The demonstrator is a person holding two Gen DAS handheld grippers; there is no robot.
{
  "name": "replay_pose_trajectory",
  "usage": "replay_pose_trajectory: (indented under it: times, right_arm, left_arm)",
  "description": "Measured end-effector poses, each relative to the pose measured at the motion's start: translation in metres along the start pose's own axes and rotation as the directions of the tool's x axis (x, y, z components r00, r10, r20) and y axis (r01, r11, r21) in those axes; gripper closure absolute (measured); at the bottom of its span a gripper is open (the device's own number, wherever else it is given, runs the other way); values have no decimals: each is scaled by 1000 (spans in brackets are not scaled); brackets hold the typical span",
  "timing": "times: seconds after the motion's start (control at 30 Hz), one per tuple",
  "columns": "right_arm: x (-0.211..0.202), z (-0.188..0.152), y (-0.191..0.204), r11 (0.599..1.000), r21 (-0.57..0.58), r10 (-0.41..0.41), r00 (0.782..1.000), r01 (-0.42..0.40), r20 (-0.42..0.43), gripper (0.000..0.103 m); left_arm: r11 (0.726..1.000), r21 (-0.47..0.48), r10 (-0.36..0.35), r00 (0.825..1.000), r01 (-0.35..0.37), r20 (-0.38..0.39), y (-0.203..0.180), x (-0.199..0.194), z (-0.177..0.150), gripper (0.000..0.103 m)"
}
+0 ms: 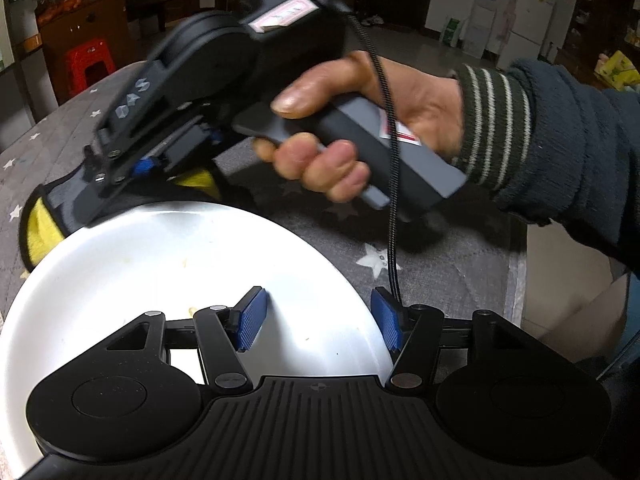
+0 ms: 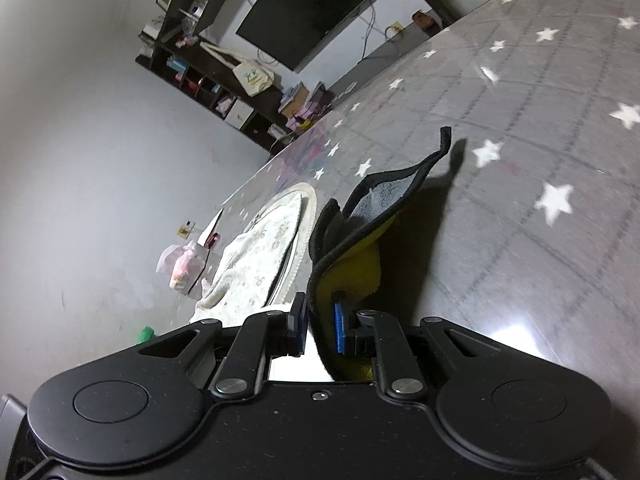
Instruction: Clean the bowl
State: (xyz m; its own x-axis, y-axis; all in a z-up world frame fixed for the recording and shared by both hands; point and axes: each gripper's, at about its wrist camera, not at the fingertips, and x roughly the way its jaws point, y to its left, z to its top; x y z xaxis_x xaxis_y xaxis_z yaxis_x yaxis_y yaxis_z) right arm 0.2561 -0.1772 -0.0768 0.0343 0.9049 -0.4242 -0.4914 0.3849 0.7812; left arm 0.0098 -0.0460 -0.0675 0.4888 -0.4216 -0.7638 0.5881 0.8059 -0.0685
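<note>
Grey star-print cloth covers the worktop [image 1: 448,240], and behind it sits a pretty normal living room: a red plastic stool [image 1: 86,66] and dark wood cabinets on one side, a white fridge [image 1: 528,16] and a water dispenser [image 1: 482,12] at the far end. From the right wrist view there's also a wall-mounted TV [image 2: 308,8], a shelf unit full of odds and ends, and a cream tote bag [image 2: 254,74] hanging by it.

The white bowl [image 1: 160,264] sits on the worktop right under the left gripper [image 1: 318,322]. It has a few small yellowish specks of food on its inner surface. The left jaws are spread wide, one blue pad over the inside of the bowl and the other outside its rim, so they straddle the edge with nothing pinched between them.

The right gripper [image 2: 320,326] is held by the person's right hand [image 1: 360,128], dark sleeve with a striped cuff, just beyond the bowl's far rim. Its jaws are clamped onto a yellow cleaning cloth [image 2: 362,248] with a grey face and black trim. The cloth flops forward from the pads and drapes down onto the worktop beside the bowl; whether it touches the rim is hard to say. A braided black cable [image 1: 390,184] hangs off the right gripper's handle.

Farther along the worktop there's a cream patterned towel [image 2: 264,252] lying over a round mat, plus a pinkish plastic packet [image 2: 184,266].
</note>
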Motion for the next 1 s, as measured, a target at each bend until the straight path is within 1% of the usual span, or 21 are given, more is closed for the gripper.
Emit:
replay_pose_trajectory:
  times: [0.2,0.4,0.8,1.0]
  right_arm:
    - [17,11,9,999,-39,-3,999,1,-45,87]
    - [31,18,24,994,-105,-17,995,7,-98,87]
    - [67,26,55,977,-214,-24,979,-21,-203,87]
    - [84,27,69,964,-262,-24,965,-47,-259,87]
  left_arm:
    - [1000,7,-2,1000,2,2,-7,-1,2,44]
    - [1000,5,-2,1000,2,6,-8,-1,1,44]
    - [1000,-2,-7,1000,7,19,-9,4,6,44]
    - [1000,-7,-9,1000,9,27,-9,2,2,44]
